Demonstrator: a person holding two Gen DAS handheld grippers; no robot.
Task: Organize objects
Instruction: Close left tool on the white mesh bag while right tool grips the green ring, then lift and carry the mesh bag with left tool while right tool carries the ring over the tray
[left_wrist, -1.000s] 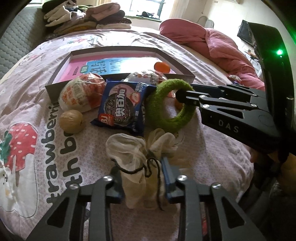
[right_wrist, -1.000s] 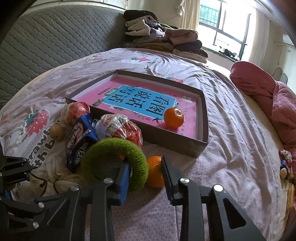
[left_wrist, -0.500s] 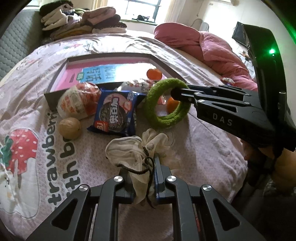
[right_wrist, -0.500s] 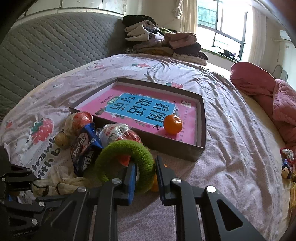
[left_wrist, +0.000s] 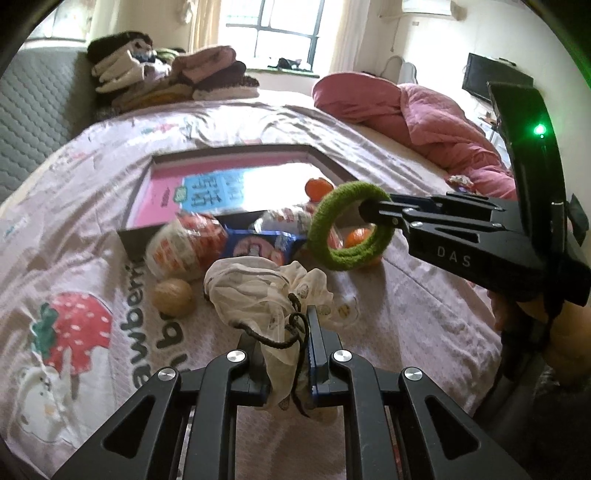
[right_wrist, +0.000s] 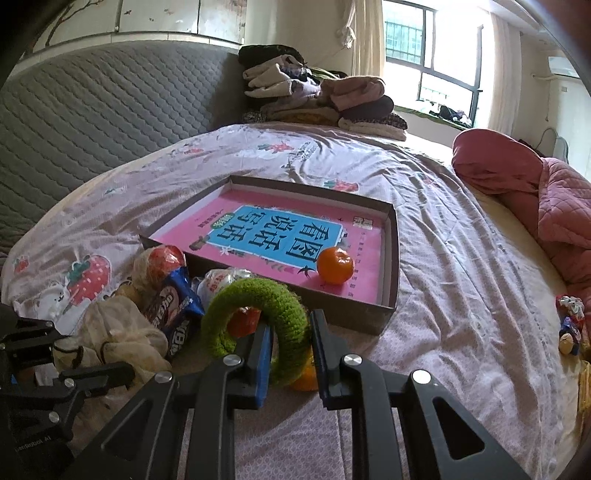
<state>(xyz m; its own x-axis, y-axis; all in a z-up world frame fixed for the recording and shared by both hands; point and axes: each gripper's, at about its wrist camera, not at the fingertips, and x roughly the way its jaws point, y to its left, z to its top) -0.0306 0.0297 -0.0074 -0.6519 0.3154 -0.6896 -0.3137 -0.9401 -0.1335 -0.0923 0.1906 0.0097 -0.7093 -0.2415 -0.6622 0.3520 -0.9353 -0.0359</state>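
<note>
Green ring (right_wrist: 255, 317) pinched in R gripper (right_wrist: 289, 354), jaws nearly closed on its lower-right rim. Ring stands about upright, hole facing fwd toward box (right_wrist: 390, 266), raised off bedsheet (right_wrist: 443, 258) in left-wrist view. L gripper (left_wrist: 283, 354) clamped tight on neck of white cloth bag (left_wrist: 258, 291); bag's long axis runs away from cam, bulk fwd of fingertips (drawstring hangs over the jaws). One orange (right_wrist: 334, 265) sits in box near its front right corner; another lies on sheet just behind ring. Snack packs (right_wrist: 173, 310) and walnut (left_wrist: 173, 297) lie bunched just before box.
</note>
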